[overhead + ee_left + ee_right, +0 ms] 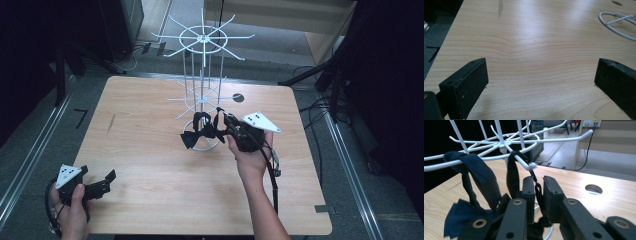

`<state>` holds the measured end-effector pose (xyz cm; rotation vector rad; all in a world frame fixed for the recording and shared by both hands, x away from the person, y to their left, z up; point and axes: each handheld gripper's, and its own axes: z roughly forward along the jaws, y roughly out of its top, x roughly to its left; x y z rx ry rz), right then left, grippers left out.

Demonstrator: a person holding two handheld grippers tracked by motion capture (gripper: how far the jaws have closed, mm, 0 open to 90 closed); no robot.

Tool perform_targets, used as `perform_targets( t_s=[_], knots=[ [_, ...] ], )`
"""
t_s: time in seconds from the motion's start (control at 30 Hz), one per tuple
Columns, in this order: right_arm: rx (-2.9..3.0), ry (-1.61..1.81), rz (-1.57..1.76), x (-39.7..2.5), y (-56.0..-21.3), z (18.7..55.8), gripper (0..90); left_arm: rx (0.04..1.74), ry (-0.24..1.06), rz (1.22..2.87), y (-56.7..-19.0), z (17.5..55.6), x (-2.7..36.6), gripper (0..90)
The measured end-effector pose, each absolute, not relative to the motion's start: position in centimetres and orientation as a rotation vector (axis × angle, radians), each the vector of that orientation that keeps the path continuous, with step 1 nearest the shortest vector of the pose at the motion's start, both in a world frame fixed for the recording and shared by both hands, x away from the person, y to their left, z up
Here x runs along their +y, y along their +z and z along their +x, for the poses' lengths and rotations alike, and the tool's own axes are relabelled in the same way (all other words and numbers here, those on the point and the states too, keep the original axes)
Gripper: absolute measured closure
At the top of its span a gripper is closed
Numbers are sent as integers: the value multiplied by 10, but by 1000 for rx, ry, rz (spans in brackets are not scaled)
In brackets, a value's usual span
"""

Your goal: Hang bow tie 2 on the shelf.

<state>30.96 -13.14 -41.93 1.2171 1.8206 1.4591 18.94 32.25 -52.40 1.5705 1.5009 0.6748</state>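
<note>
Clearly the right gripper (pixel 223 121) sits just at 3 o'clock of the rack (pixel 201 65), its jaws narrowed on a thin black strap (pixel 537 188). That strap runs up to a white hook tip (pixel 532 166) on the lower ring, so the grip looks meant to guide the loop on or off the hook; which of the two I cannot tell. A dark bow tie (pixel 196 132) hangs below the ring near the rack's base, one band draped over a wire arm (pixel 471 160), which keeps it off the table (pixel 150 165).

Meanwhile the left gripper (pixel 100 185) waits low at 7 o'clock of the table, well apart from the rack, jaws wide with nothing between them, probably parked out of the way.

No containers appear; the rack is the only holder, and its upper ring carries nothing
</note>
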Motion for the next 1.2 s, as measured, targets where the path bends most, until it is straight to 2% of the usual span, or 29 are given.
perform_targets(
  t_s=[0.13, 0.3, 0.73, 0.97, 1.2],
  knots=[
    [1838, 1479, 1220, -134, -422, 309, 708, 1501, 676, 1569, -524, 189, 323, 0],
    [1827, 1499, 1227, -142, -425, 304, 514, 1501, 678, 1569, -524, 189, 322, 0],
    [1794, 1453, 1280, -176, -441, 283, 130, 1496, 679, 1571, -524, 189, 322, 0],
    [1814, 1433, 1308, -192, -449, 276, 11, 1498, 681, 1583, -524, 189, 322, 0],
    [1832, 1425, 1304, -208, -460, 268, 0, 1500, 688, 1583, -524, 189, 321, 0]
  ],
)
